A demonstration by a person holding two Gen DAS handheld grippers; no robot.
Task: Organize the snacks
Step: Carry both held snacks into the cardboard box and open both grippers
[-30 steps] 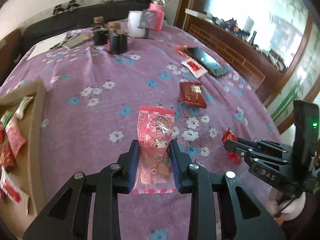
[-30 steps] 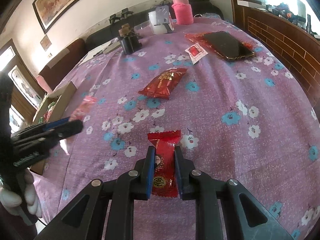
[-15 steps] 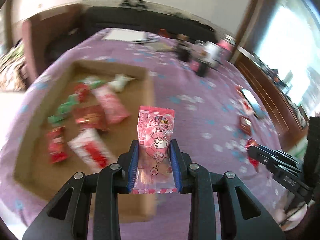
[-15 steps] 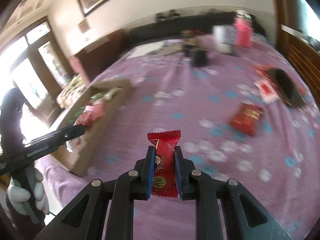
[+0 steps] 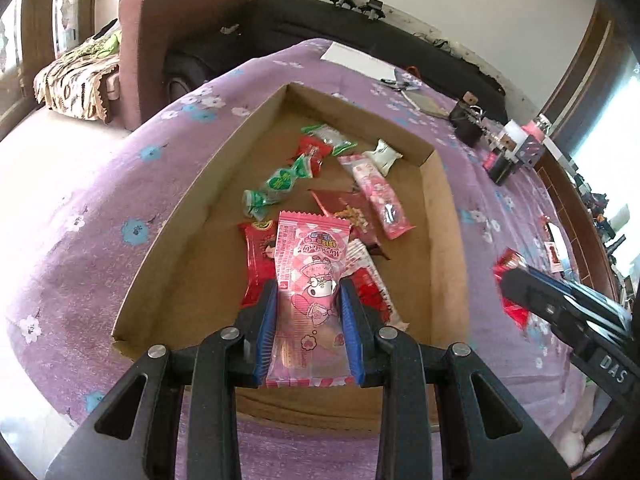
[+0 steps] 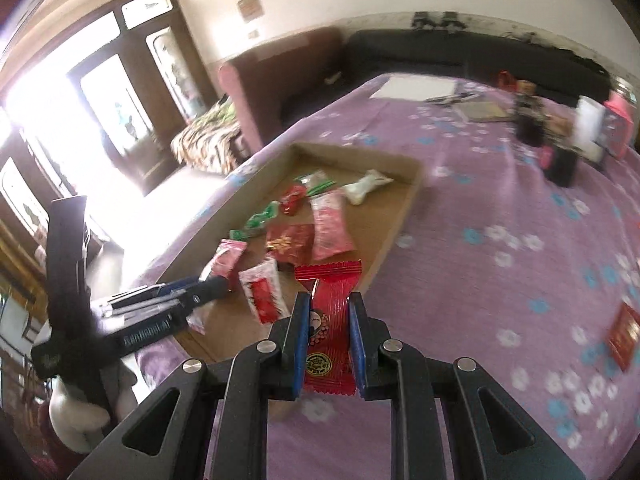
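My left gripper (image 5: pixel 308 292) is shut on a pink cartoon snack packet (image 5: pixel 310 280) and hangs over the near half of a shallow cardboard tray (image 5: pixel 188 236). Several wrapped snacks lie in the tray, among them a green candy (image 5: pixel 276 188) and a long pink packet (image 5: pixel 376 196). My right gripper (image 6: pixel 329 300) is shut on a red snack packet (image 6: pixel 330 320), above the tablecloth just outside the tray's (image 6: pixel 400 216) near right corner. In the left wrist view the right gripper (image 5: pixel 508 276) shows at the right with its red packet (image 5: pixel 506 264); in the right wrist view the left gripper (image 6: pixel 216 280) reaches over the tray from the left.
A purple flowered tablecloth (image 5: pixel 100 216) covers the table. One red packet (image 6: pixel 624 332) lies loose at the right. Dark jars (image 5: pixel 464 128), a white cup (image 6: pixel 588 124), a pink bottle and papers (image 5: pixel 356 58) stand at the far end. A gloved hand (image 6: pixel 68 404) holds the left gripper.
Both grippers have swung left from the open tablecloth to the cardboard tray, each keeping its packet. The left one now hangs over the tray; the right has come up to its edge.
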